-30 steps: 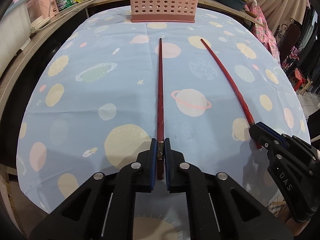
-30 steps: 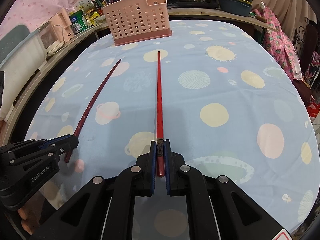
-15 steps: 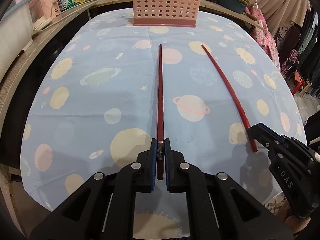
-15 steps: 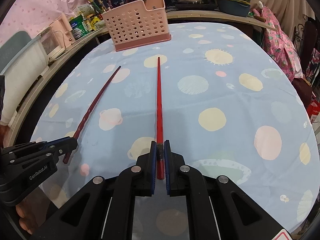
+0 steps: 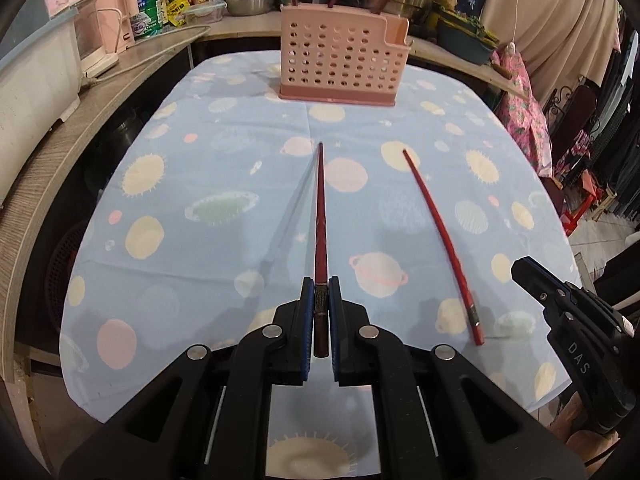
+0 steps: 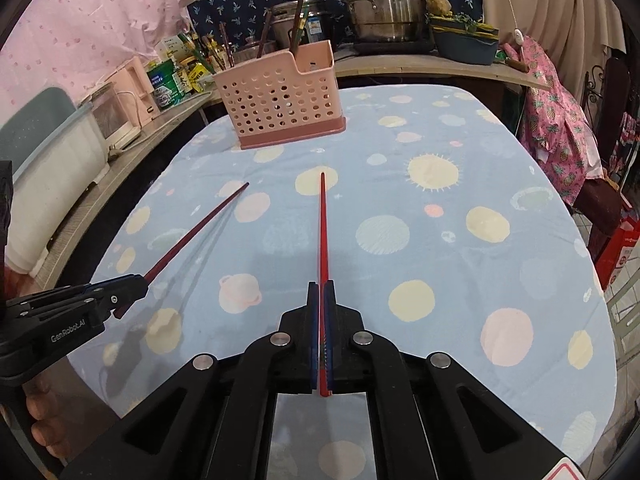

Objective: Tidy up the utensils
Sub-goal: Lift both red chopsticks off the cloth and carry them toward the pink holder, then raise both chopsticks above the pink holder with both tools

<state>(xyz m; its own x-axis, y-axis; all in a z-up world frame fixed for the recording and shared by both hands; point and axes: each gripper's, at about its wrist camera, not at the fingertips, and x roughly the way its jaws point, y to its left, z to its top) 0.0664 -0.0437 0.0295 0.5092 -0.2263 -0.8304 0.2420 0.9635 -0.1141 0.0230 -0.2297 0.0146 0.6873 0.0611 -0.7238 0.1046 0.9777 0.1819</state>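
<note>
While each gripper clamps one chopstick by its thick end (left gripper (image 5: 321,300) the dark chopstick (image 5: 321,216), right gripper (image 6: 321,300) the red chopstick (image 6: 322,232)), both tips aim toward the pink basket (image 5: 340,64) ahead.

Bench cloth (image 5: 192,184): pale blue, printed with cream suns, pink and yellow planets, ringed globes. Utensil holder (image 5: 340,64): pink, perforated with round holes. Left chopstick (image 5: 320,216): dark red. Right chopstick (image 6: 323,224): bright red. Curtain (image 6: 100,12): pink, dotted.
</note>
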